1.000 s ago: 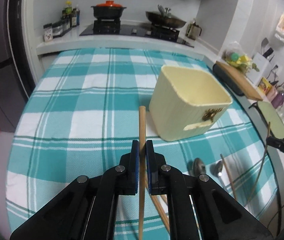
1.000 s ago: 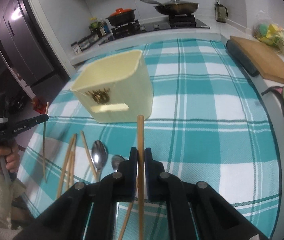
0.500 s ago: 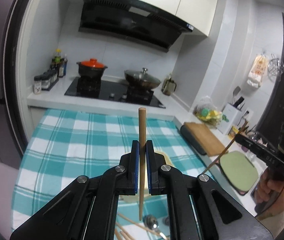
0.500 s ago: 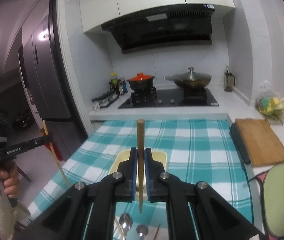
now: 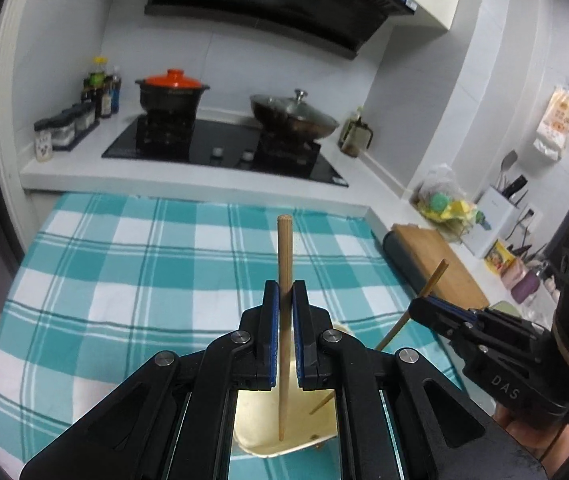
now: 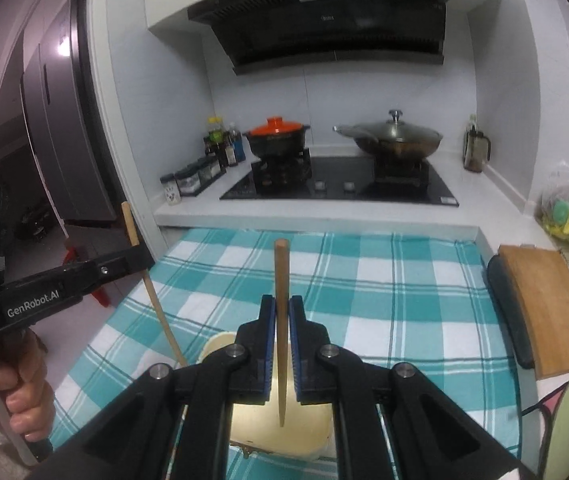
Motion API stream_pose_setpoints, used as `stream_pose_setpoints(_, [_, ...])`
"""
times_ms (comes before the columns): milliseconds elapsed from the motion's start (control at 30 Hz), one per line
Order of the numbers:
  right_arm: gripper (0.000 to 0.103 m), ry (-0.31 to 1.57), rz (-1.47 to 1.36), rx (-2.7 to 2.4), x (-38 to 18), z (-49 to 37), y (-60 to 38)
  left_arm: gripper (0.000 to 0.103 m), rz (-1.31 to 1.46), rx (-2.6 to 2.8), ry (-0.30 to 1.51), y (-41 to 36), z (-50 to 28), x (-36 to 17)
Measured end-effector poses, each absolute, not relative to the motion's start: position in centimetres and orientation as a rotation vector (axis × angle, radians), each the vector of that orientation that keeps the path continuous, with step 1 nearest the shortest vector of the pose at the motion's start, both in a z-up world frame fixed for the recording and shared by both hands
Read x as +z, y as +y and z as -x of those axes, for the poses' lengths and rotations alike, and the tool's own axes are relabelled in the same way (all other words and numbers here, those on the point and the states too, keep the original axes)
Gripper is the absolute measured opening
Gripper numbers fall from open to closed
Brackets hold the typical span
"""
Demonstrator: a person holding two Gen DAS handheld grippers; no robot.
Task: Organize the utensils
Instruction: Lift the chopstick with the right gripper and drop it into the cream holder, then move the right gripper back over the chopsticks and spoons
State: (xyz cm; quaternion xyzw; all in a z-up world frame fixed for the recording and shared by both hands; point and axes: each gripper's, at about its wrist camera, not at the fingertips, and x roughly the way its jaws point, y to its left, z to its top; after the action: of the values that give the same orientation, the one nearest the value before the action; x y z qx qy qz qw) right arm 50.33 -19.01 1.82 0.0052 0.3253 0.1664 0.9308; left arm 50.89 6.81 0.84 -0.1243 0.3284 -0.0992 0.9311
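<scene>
Here, 2 grippers (image 5: 284,292) (image 6: 281,308), each clamping a chopstick (image 5: 284,320) (image 6: 281,328) over cream holder (image 6: 284,432)

Dim, cool indoor light; fisheye-warped, vignetted edges

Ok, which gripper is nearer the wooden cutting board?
Right. The right gripper sits above the container on the cutting board side; the left gripper is further off, toward the fridge.
</scene>
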Motion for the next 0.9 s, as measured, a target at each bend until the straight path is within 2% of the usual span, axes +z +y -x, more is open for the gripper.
stream_pose_setpoints(133, [0.008, 0.771, -0.060, 0.348, -2.3, -52.2, -19.5, 0.009, 0.213, -0.165, 0.768, 5.4, -52.4, -2.7])
stream_pose_setpoints(167, [0.009, 0.790, -0.077, 0.349, -3.0, -52.5, -19.6, 0.027, 0.208, -0.147, 0.788, 5.3, -52.5, -3.2])
stream_pose_setpoints(200, [0.010, 0.803, -0.089, 0.339, -3.6, -52.7, -19.8, 0.056, 0.207, -0.135, 0.802, 5.3, -52.2, -3.5])
stream_pose_setpoints(233, [0.021, 0.808, -0.098, 0.328, -3.9, -52.8, -20.0, 0.066, 0.208, -0.128, 0.794, 5.6, -51.7, -3.5])
stream_pose_setpoints(267, [0.041, 0.804, -0.110, 0.317, -3.9, -52.6, -20.2, 0.073, 0.202, -0.121, 0.771, 5.8, -50.7, -3.2])
stream_pose_setpoints(333, [0.051, 0.759, -0.128, 0.299, -3.2, -51.4, -21.1, 0.077, 0.175, -0.130, 0.753, 6.3, -48.8, -2.5])
stream_pose_setpoints(500, [0.051, 0.699, -0.040, 0.301, -1.2, -46.9, -22.9, 0.093, 0.087, -0.144, 0.796, 8.2, -42.1, -2.7])
stream_pose_setpoints(733, [0.051, 0.750, 0.012, 0.290, -3.1, -36.9, -26.8, 0.093, 0.061, -0.124, 0.920, 10.6, -30.4, -7.9])
stream_pose_setpoints(900, [0.051, 0.754, 0.040, 0.236, -6.8, -29.1, -28.3, 0.093, 0.136, -0.050, 0.886, 10.7, -23.5, -11.3])
